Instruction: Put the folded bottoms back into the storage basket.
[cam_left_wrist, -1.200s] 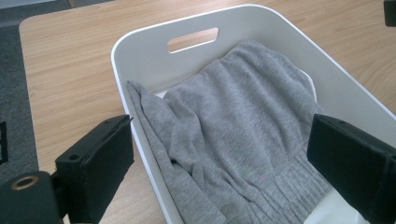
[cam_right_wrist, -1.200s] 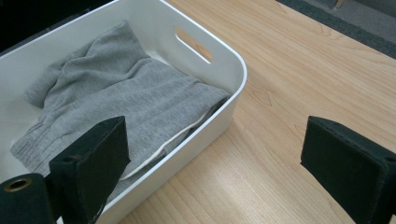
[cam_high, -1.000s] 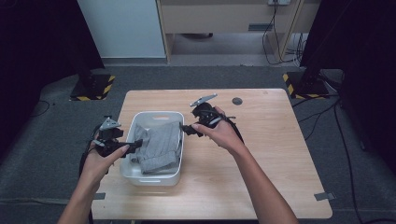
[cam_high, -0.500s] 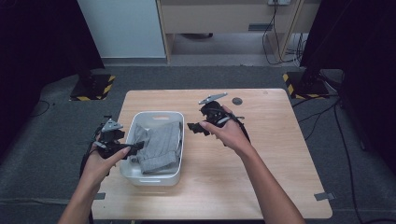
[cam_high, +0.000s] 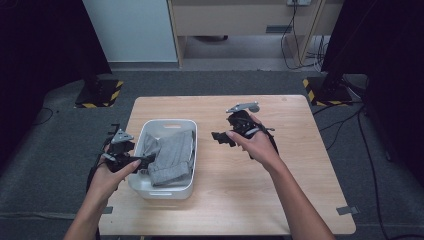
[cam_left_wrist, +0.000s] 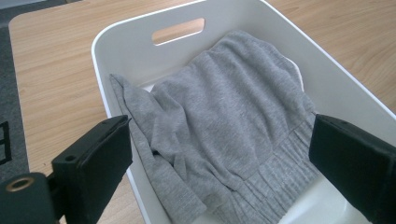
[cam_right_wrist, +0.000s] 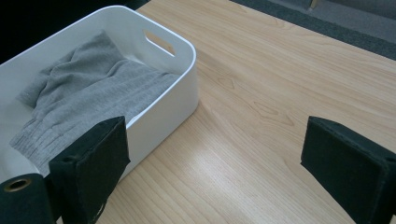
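- Jaws of the left gripper (cam_high: 131, 161) stand wide apart with nothing between them; in the left gripper view they frame the grey garment (cam_left_wrist: 233, 126) from either side without touching it.
- Left gripper sits at the left wall of the white tub (cam_high: 150, 131), its tips reaching just over the rim, held in the person's left hand (cam_high: 111, 172).
- Right gripper (cam_high: 223, 138) is likewise spread open and empty; in the right gripper view its two black pads (cam_right_wrist: 95, 158) hang above bare wood.
- Right gripper hovers over the wooden table (cam_high: 300, 165), to the right of the tub and apart from it, gripped by the right hand (cam_high: 256, 145).
- Grey garment lies crumpled inside the tub, its ribbed hem towards the person's end, one fold riding up along the left wall.
- Tub stands on the left half of the table, a handle slot (cam_left_wrist: 178, 31) cut into its far wall.
- Grey carpet (cam_high: 50, 135) surrounds the table.
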